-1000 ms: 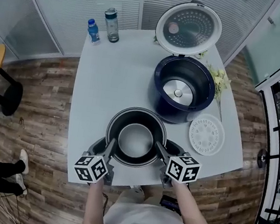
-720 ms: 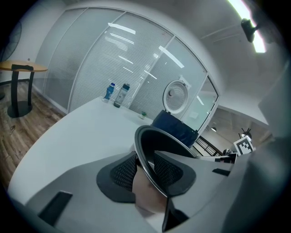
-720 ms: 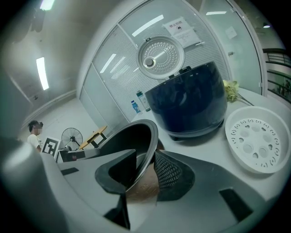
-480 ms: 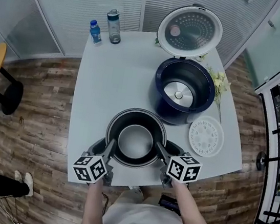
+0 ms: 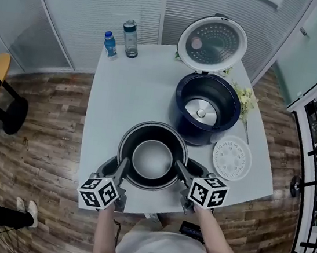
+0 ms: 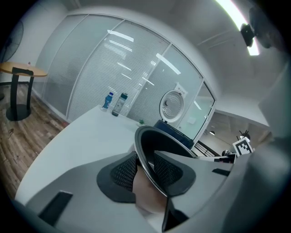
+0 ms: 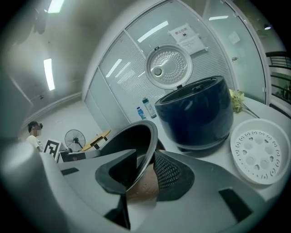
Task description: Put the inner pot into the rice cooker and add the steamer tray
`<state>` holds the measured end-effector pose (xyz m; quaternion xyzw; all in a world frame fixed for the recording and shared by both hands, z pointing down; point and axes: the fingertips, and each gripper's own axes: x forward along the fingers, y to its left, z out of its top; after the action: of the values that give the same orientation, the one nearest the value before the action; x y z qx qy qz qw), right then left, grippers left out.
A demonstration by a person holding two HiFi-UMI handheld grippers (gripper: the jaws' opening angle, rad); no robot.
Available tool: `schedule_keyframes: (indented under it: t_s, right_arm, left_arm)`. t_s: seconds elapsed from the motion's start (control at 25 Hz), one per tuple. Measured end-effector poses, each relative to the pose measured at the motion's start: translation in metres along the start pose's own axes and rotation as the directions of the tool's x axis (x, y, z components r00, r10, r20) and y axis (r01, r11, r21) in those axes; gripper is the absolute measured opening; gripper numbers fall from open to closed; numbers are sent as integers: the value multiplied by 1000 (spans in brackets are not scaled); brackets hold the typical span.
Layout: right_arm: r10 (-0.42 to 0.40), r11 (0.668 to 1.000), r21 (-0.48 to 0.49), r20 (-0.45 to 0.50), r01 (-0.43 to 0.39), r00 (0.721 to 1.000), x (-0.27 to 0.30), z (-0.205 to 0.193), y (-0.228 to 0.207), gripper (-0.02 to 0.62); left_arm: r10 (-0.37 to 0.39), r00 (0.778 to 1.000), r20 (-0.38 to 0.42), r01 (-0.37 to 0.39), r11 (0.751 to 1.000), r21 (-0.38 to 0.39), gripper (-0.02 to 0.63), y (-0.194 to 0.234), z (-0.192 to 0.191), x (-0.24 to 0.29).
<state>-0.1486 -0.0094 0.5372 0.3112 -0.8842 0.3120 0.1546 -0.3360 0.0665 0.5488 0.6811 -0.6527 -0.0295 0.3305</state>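
Head view first: the left gripper [image 5: 121,167] and the right gripper [image 5: 183,171] had taken opposite sides of the pot [image 5: 152,160], so it sat squarely between the two sets of jaws at the near edge of the tabletop [image 5: 121,100]. Ahead of the jaws, over toward the right pair, the cooker [image 5: 205,106] stood open, its lid [image 5: 212,42] tipped back and its well bare. The tray [image 5: 232,158] lay flat just ahead and right of the right jaws, beside the cooker. Bottles [image 5: 130,37] stood far ahead of the left jaws, out of play.

Left gripper view: the jaws were pinching the pot's rim, one ribbed pad inside the wall and one outside, metal tight between them. The cooker peeked out beyond the pot.

Right gripper view: same story, jaws nipped onto the rim from the other side. The cooker loomed right ahead of them, with the tray ahead and off to the right.

So the step in hand looked like the carry: pot gripped on both sides, not yet in the cooker. Whether its base was clear of the tabletop, no view showed. The next move would call for both grippers to travel together and level, over the cooker's rim, then straight down into the well before letting go. The tray would come after.
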Motion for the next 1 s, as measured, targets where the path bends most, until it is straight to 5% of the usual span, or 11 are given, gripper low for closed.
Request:
schedule_keyframes:
  t_s: [1.0]
  right_arm:
    - [89, 993, -88, 178, -75, 980, -32, 82, 51, 126]
  left_arm:
    - [-44, 988, 149, 28, 994, 103, 120, -37, 92, -35]
